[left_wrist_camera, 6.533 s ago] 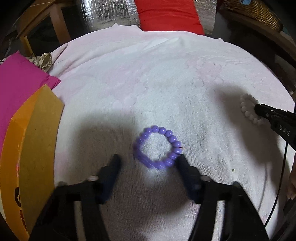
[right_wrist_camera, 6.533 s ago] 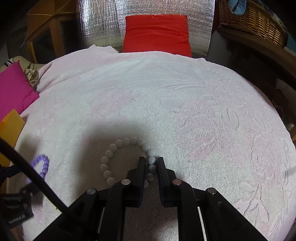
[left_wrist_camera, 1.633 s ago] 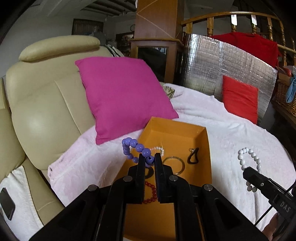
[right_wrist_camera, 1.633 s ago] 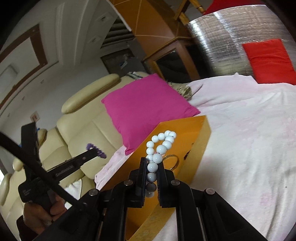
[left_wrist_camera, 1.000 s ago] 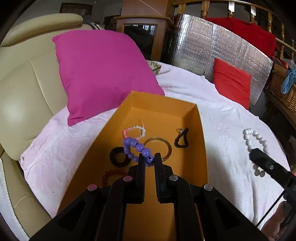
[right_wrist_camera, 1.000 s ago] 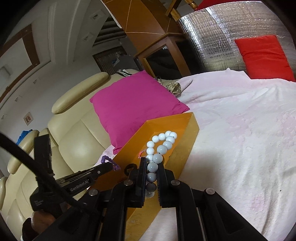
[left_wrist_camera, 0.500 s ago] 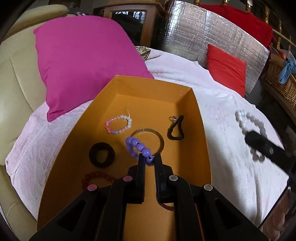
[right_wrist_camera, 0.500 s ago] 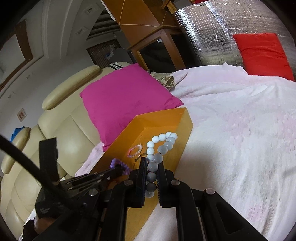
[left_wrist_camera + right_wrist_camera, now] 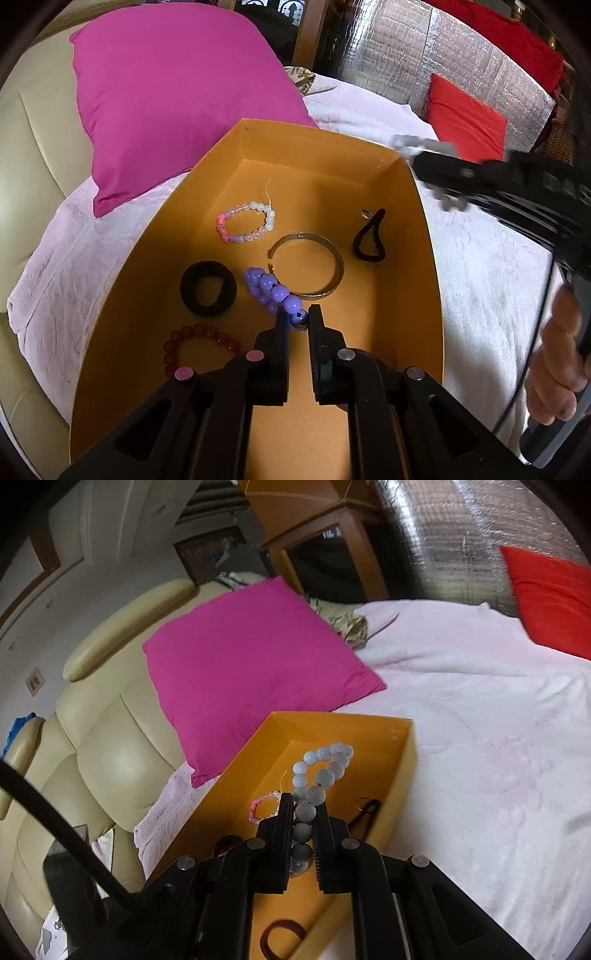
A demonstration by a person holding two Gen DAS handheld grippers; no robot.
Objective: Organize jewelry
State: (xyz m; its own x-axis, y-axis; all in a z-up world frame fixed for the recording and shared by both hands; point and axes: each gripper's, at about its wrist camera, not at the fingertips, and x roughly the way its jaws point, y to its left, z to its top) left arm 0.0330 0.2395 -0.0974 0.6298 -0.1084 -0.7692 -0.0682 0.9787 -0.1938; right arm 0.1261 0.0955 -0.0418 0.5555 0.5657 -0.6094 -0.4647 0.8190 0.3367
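My left gripper (image 9: 298,317) is shut on a purple bead bracelet (image 9: 271,290) and holds it low inside the orange box (image 9: 424,236), over its floor near a gold bangle (image 9: 308,264). My right gripper (image 9: 303,801) is shut on a white bead bracelet (image 9: 321,771) and holds it above the box's far right part (image 9: 402,760). In the left wrist view the right gripper (image 9: 417,155) shows blurred over the box's far right corner.
The box also holds a pink and white bead bracelet (image 9: 245,221), a black hair tie (image 9: 208,288), a dark red bead bracelet (image 9: 195,343) and a black loop (image 9: 369,240). A magenta cushion (image 9: 177,96) lies behind the box. The box rests on a pink-white blanket (image 9: 498,760).
My left gripper has lowered the purple bracelet deeper into the box. My right gripper has moved left with the white bracelet, from over the blanket to over the box's far right corner.
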